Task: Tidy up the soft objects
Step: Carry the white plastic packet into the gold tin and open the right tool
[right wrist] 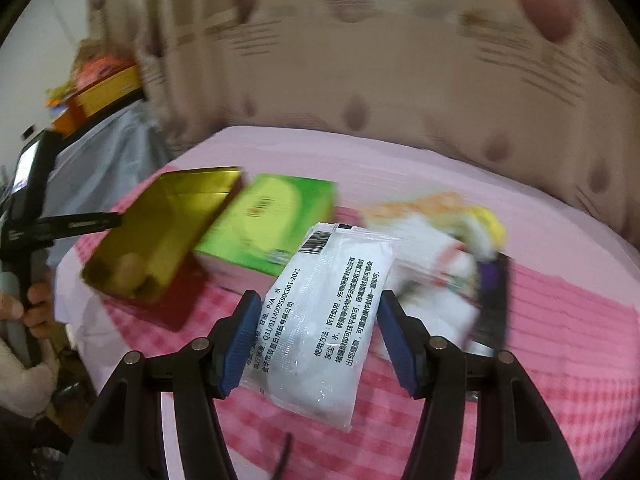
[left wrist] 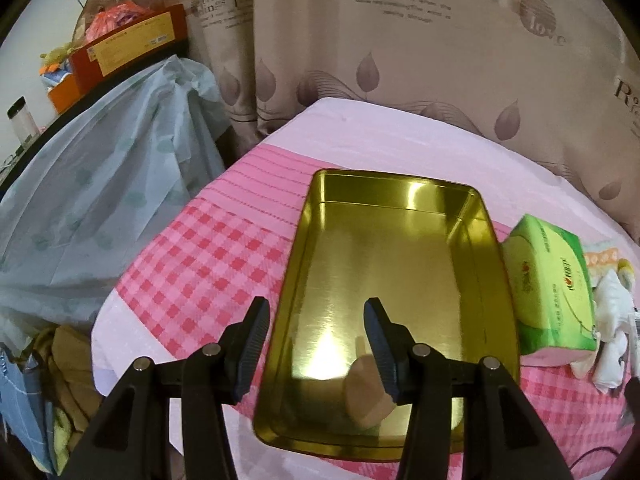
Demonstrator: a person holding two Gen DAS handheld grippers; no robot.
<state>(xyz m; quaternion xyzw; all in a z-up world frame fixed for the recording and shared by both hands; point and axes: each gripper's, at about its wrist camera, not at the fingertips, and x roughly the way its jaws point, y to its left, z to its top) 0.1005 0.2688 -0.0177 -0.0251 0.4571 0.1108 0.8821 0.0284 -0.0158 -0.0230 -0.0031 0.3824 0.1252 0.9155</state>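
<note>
A gold metal tin [left wrist: 392,248] lies open on the pink checked bedspread, with a round beige object [left wrist: 366,396] in its near end. My left gripper [left wrist: 316,348] is open, its jaws over the tin's near left rim. A green tissue pack [left wrist: 548,284] lies just right of the tin. In the right wrist view my right gripper [right wrist: 316,340] holds a white plastic packet [right wrist: 320,320] with black print between its jaws, lifted off the bed. The tin [right wrist: 160,232] and tissue pack [right wrist: 268,228] lie beyond to the left.
White cloths and a yellow soft item [right wrist: 452,248] are piled right of the tissue pack, with a dark strip [right wrist: 494,300] beside them. A red lid [right wrist: 176,304] lies under the tin. A curtain [left wrist: 400,40] hangs behind the bed; covered furniture [left wrist: 100,200] stands left.
</note>
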